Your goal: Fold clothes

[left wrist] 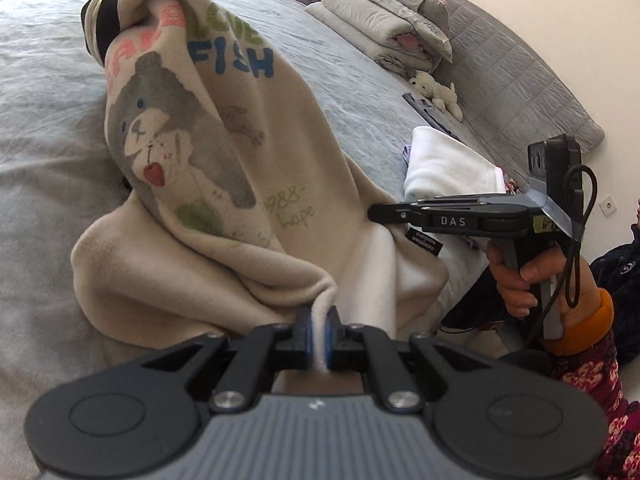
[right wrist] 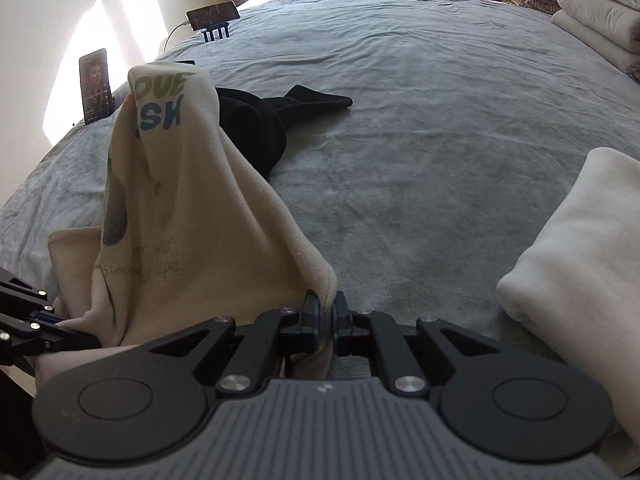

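Note:
A cream fleece sweatshirt (left wrist: 208,184) with a grey bear print and the word FISH lies bunched on the grey bed (left wrist: 48,120); it also shows in the right wrist view (right wrist: 192,216), raised like a tent. My left gripper (left wrist: 319,320) is shut on a fold of its hem. My right gripper (right wrist: 326,308) is shut on another edge of the same sweatshirt; it shows from the side in the left wrist view (left wrist: 374,213). The sweatshirt's black sleeves (right wrist: 276,120) trail on the bed behind it.
A folded white garment (right wrist: 576,248) lies at the right, also in the left wrist view (left wrist: 448,168). Folded grey quilts (left wrist: 384,28) and a small plush toy (left wrist: 438,92) are near the headboard. Two phones (right wrist: 95,84) stand at the bed's far left edge.

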A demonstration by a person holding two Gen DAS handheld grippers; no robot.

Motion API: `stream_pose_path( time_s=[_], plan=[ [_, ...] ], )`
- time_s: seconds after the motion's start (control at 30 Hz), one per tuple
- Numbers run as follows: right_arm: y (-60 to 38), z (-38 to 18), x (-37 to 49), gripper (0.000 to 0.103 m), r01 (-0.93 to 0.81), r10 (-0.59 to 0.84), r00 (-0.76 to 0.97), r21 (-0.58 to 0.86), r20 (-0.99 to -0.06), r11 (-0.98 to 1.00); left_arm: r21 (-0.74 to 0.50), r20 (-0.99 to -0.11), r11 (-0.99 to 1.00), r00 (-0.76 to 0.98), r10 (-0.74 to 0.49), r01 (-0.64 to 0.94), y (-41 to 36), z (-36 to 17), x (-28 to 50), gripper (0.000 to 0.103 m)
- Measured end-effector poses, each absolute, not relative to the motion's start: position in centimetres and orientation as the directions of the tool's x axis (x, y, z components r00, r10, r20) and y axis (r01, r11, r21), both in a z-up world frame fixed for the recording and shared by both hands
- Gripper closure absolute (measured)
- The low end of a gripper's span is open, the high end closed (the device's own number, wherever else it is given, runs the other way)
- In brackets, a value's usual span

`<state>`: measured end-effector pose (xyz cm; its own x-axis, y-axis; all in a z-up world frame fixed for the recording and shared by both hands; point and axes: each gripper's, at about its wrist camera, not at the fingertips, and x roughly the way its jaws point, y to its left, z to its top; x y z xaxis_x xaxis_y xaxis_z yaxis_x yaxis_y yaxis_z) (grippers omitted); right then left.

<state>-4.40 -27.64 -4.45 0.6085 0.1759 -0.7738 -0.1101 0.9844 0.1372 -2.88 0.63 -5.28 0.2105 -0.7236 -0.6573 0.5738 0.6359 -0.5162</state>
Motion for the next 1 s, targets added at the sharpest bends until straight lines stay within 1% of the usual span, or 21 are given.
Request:
stream_pose_path(
  time_s=[0.1, 0.13, 0.2, 0.23, 0.27, 0.3, 0.33, 0.43, 0.53, 0.7, 0.87, 1.0],
  plan=[
    [-27.4, -4.8, -4.2, 0.093, -0.114, 0.167, 0.593, 0.123, -0.787, 0.986, -0.532, -0.659, 0.629, 0.189, -0.728, 0.567, 0.8, -5.6, -3.0, 0.094],
    [-27.4, -4.8, -4.1, 0.089, -0.115, 0.166, 0.59, 0.121, -0.79, 0.986, -0.539, -0.655, 0.622, 0.182, -0.733, 0.567, 1.0, -5.6, -2.9, 0.094],
    [-27.3, -4.3, -4.0, 0.087, -0.118, 0.172, 0.591, 0.126, -0.788, 0.985, -0.558, -0.643, 0.595, 0.152, -0.751, 0.578, 1.5, -5.2, -2.8, 0.086],
    [-27.2, -3.9, -3.9, 0.079, -0.124, 0.179, 0.596, 0.131, -0.783, 0.984, -0.569, -0.634, 0.576, 0.134, -0.762, 0.587, 1.7, -5.0, -2.8, 0.072],
    [-26.9, -3.6, -3.7, 0.068, -0.127, 0.186, 0.607, 0.137, -0.773, 0.982, -0.577, -0.621, 0.561, 0.128, -0.773, 0.593, 1.9, -4.7, -3.0, 0.06],
    [-26.7, -3.2, -3.6, 0.039, -0.13, 0.193, 0.617, 0.144, -0.763, 0.981, -0.579, -0.609, 0.554, 0.133, -0.782, 0.598, 2.1, -4.4, -3.0, 0.057],
    [-26.5, -2.9, -3.4, 0.029, -0.133, 0.2, 0.627, 0.15, -0.753, 0.98, -0.574, -0.599, 0.55, 0.147, -0.787, 0.606, 2.4, -3.9, -3.2, 0.055],
    [-25.8, -1.9, -2.9, 0.029, -0.142, 0.22, 0.656, 0.168, -0.722, 0.975, -0.555, -0.572, 0.564, 0.211, -0.793, 0.612, 3.6, -2.6, -3.2, 0.045],
    [-25.1, -0.9, -2.4, 0.029, -0.152, 0.239, 0.684, 0.186, -0.689, 0.971, -0.554, -0.543, 0.589, 0.281, -0.791, 0.588, 5.2, -1.8, -2.7, 0.043],
    [-24.0, 0.7, -1.6, 0.029, -0.169, 0.272, 0.726, 0.219, -0.632, 0.961, -0.54, -0.533, 0.656, 0.39, -0.751, 0.527, 7.1, -1.3, -1.4, 0.04],
    [-22.6, 0.9, 0.4, 0.029, -0.167, 0.319, 0.749, 0.3, -0.581, 0.939, -0.577, -0.51, 0.686, 0.461, -0.726, 0.442, 7.9, -1.6, 0.8, 0.034],
    [-21.9, 1.0, 2.2, 0.029, -0.153, 0.337, 0.776, 0.36, -0.533, 0.92, -0.601, -0.513, 0.713, 0.51, -0.691, 0.361, 8.3, -2.2, 2.9, 0.034]
  ],
)
